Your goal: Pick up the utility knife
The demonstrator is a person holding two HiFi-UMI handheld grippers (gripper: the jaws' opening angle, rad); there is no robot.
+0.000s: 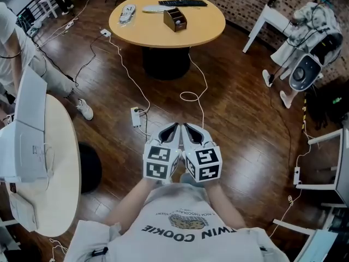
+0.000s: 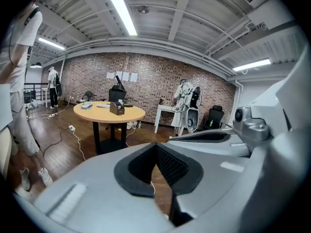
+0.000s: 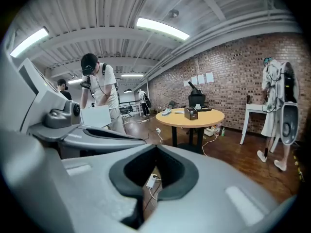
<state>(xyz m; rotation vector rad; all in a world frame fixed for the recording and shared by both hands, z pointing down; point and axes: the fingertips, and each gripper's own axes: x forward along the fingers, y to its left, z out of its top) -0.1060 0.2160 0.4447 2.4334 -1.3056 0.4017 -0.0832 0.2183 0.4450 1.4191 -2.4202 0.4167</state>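
Hovering side by side over dark wood floor (image 1: pixel 240 124), left gripper (image 1: pixel 174 125) & right gripper (image 1: pixel 186 125) each have jaws pressed together w/ nothing btwn them. Round wooden table (image 1: pixel 202 29) at 12 o'clock, well apart, carries keyboard (image 1: pixel 182 3) & brown box (image 1: pixel 175 19); utility knife can't be made out there. Power strip (image 1: pixel 136 117) lies at 10, white cable (image 1: pixel 191 96) loops at 12, white table (image 1: pixel 60 162) at 9, brick wall (image 1: pixel 245 4) at 1.

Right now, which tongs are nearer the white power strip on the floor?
Left. The left tongs are right of the power strip; the right tongs sit beside them, farther away.
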